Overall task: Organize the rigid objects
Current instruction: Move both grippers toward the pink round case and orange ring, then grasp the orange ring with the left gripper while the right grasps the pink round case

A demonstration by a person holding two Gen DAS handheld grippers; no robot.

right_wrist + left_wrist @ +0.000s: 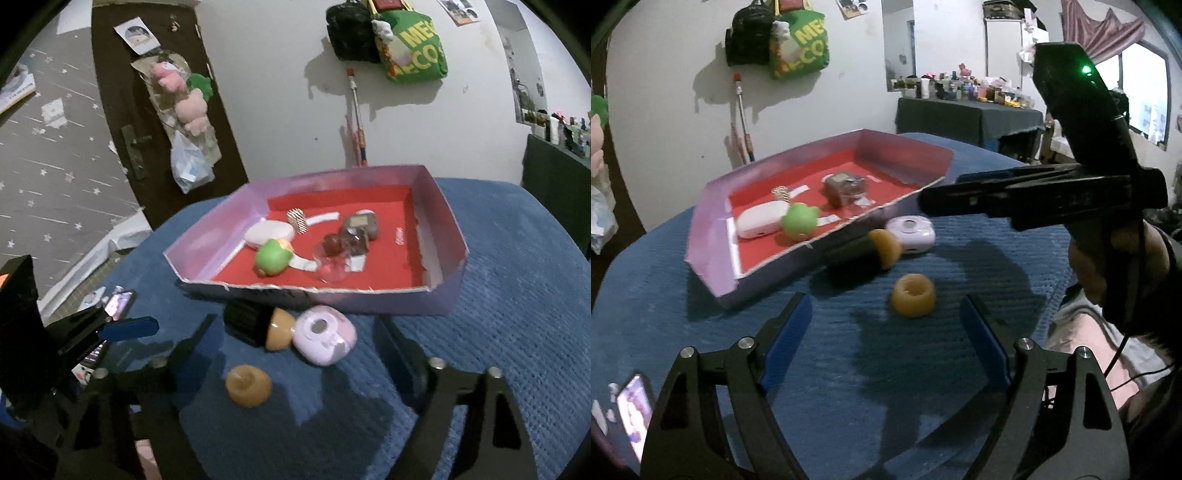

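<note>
A lilac tray with a red floor (713,221) (207,251) sits on the blue cloth. It holds a white case (759,221), a green toy (799,221) (271,256), a brown device (844,186) and a clear capsule (332,266). In front of the tray lie a black-handled brush (882,247) (258,326), a lilac case (912,232) (325,339) and an orange cup (913,295) (248,384). My left gripper (884,301) is open, with the cup just past its tips. My right gripper (295,319) is open above the brush and lilac case, and appears side-on (925,201) in the left wrist view.
A lit phone (633,410) (118,304) lies at the cloth's left edge. A hand (1108,258) holds the right gripper's handle. A dark side table with bottles (967,110) stands beyond. A door with plush toys (177,103) is at the back left.
</note>
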